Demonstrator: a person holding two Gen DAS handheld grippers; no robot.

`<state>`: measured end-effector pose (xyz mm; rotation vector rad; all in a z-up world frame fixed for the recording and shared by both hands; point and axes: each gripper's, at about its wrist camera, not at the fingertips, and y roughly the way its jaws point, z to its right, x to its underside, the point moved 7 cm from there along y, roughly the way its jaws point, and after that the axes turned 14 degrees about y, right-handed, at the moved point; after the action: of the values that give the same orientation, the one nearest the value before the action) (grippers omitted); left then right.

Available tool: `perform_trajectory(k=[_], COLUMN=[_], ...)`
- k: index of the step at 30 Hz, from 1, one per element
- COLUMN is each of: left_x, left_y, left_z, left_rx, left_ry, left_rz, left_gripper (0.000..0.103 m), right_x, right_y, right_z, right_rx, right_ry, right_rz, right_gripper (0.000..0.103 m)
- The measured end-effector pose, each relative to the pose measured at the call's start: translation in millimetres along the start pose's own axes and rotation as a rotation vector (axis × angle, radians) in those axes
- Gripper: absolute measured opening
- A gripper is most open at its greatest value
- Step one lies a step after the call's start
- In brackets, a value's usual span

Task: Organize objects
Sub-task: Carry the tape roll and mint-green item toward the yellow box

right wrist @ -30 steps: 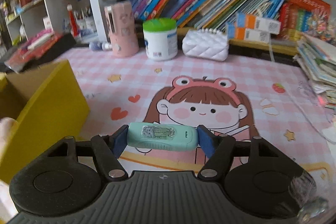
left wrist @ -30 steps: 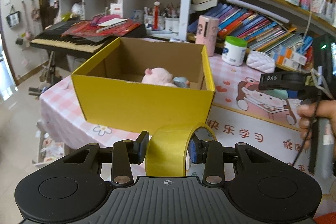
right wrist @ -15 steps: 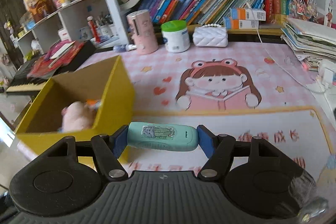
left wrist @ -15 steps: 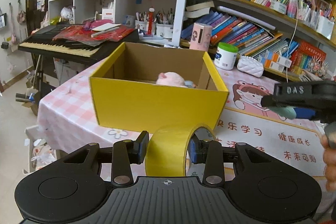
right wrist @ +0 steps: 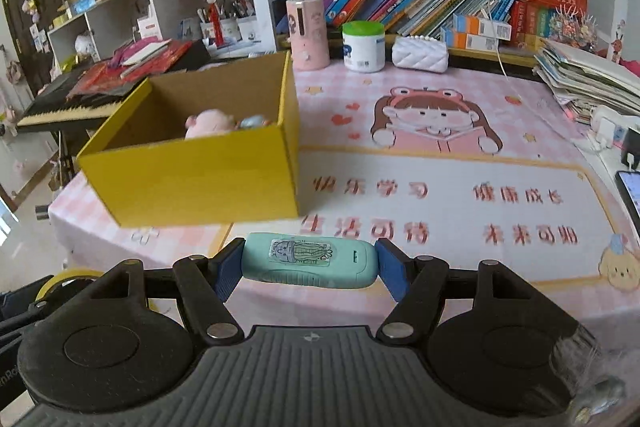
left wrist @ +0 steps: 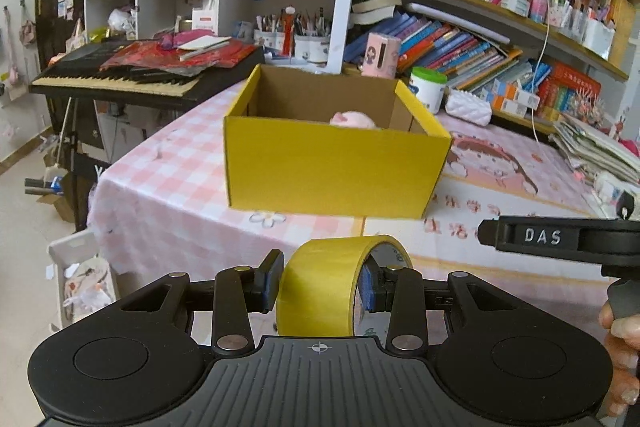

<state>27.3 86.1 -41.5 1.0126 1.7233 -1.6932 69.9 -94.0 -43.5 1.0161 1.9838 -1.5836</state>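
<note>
My left gripper [left wrist: 320, 287] is shut on a roll of yellow tape [left wrist: 320, 291], held upright off the table's near edge. My right gripper [right wrist: 310, 263] is shut on a flat teal device with a sticker [right wrist: 310, 259], gripped end to end. An open yellow cardboard box [left wrist: 332, 171] [right wrist: 200, 179] stands on the pink tablecloth ahead of both grippers. Inside it lie a pink plush toy [right wrist: 208, 123] and a small blue object [right wrist: 252, 122]. The right gripper's side [left wrist: 560, 239] shows in the left wrist view, and the tape roll [right wrist: 64, 281] in the right wrist view.
A pink cylinder [right wrist: 308, 33], a green-lidded white jar [right wrist: 363, 47] and a white quilted pouch [right wrist: 419, 54] stand at the table's back below bookshelves. A keyboard [left wrist: 116, 79] stands to the left. Stacked papers [right wrist: 588, 83] and a phone [right wrist: 632, 191] lie at the right edge.
Both grippers have pulled back from the box toward the table's near edge, each still holding its object. The box now looks smaller and farther away.
</note>
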Motion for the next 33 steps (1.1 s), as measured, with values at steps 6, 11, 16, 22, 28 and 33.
perform_trajectory(k=[6, 11, 16, 22, 28, 33], left_x=[19, 26, 25, 20, 18, 16], left_y=[-10, -17, -24, -28, -23, -19], left_z=[-17, -30, -40, -48, -47, -45], left_rx=[-0.014, -0.03, -0.046, -0.053, -0.039, -0.034], left_ry=[-0.005, -0.011, -0.015, -0.02, -0.028, -0.037], left_rz=[-0.032, -0.034, -0.015, 0.008, 0.005, 0.003], left_gripper=[0.036, 0.036, 0.036, 0.036, 0.036, 0.036], right_x=[36, 48, 49, 45, 43, 42], right_y=[-4, -8, -13, -17, -15, -12], right_z=[-19, -36, -48, -58, -60, -58], right_rx=[0.022, 0.01, -0.001, -0.012, -0.007, -0.007], right_ry=[-0.044, -0.077, -0.083, -0.092, -0.098, -0.109], right_rz=[-0.044, -0.047, -0.035, -0.018, -0.023, -0.031], right_gripper=[0.067, 0.067, 0.067, 0.067, 0.067, 0.067])
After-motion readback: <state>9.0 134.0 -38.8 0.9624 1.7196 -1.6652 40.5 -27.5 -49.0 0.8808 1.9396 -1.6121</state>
